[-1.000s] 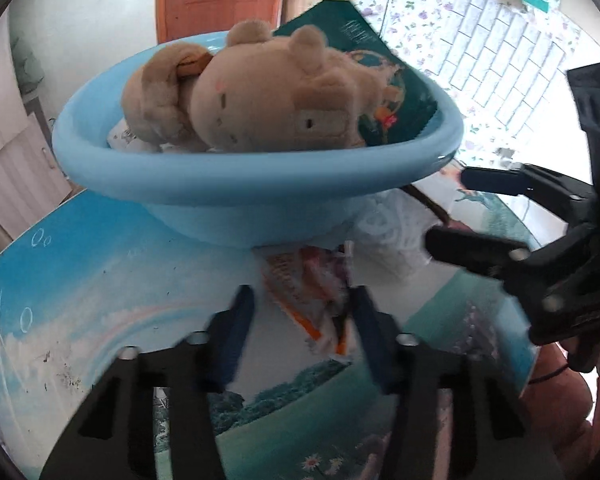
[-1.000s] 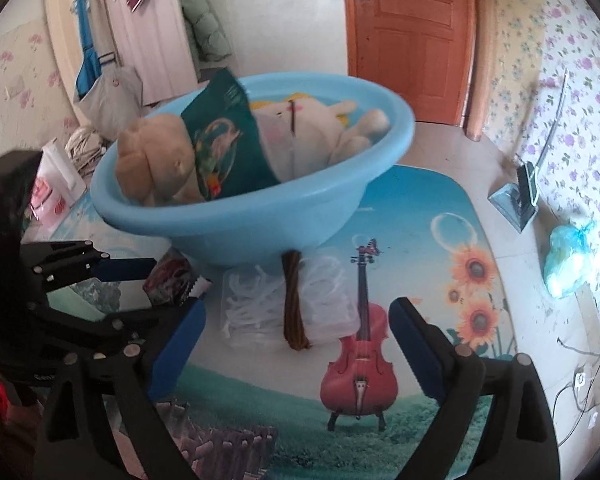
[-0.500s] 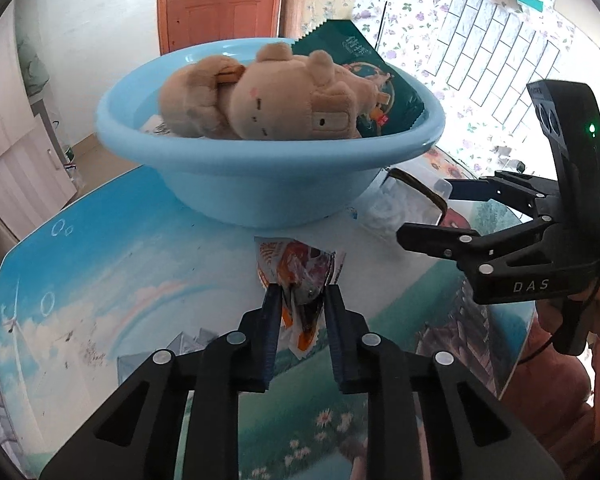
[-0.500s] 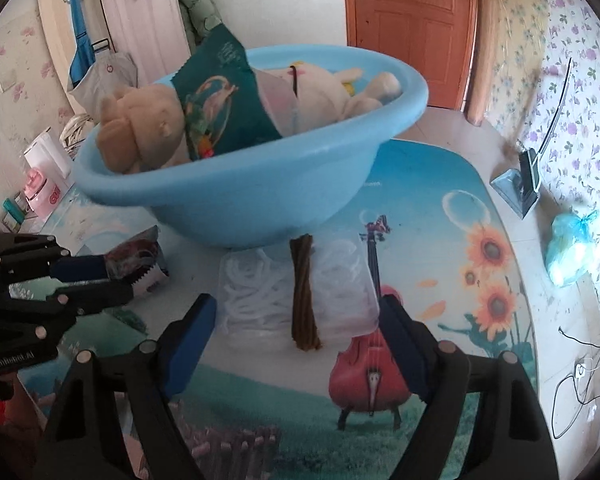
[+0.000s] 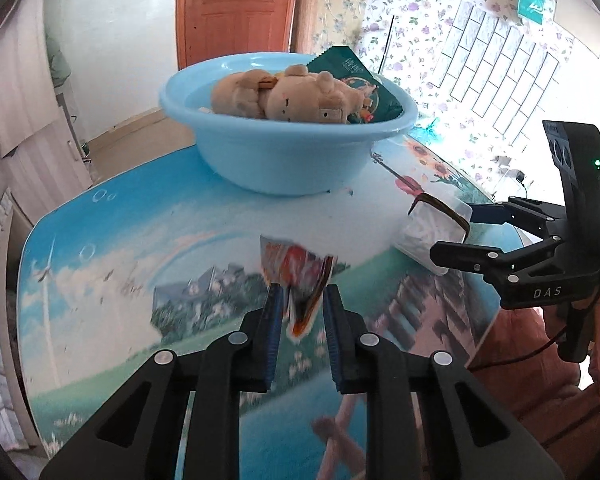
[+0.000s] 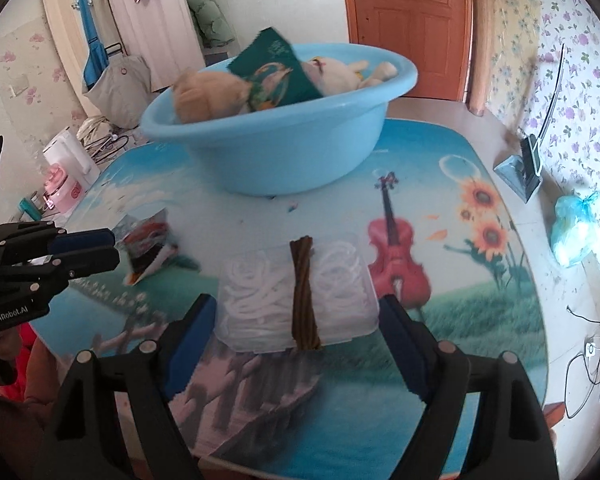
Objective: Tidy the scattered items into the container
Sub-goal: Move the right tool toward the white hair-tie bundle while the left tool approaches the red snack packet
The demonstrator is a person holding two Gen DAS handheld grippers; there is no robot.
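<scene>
Printed worktop (image 5: 100,248): snack packet (image 5: 296,272), light, crinkly, slippery, pinched at its lower edge between my left fingers (image 5: 274,320); clear box (image 6: 296,304), stiff, unheld between my wide-open right fingers (image 6: 400,336).

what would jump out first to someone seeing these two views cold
The big light-blue basin at the far side of the picture-printed table, heaped with a tan plush toy and a dark green snack bag. Nearer, the left gripper pinches an orange-and-white snack packet, while the right gripper stands open around a clear plastic box with a brown band.
</scene>
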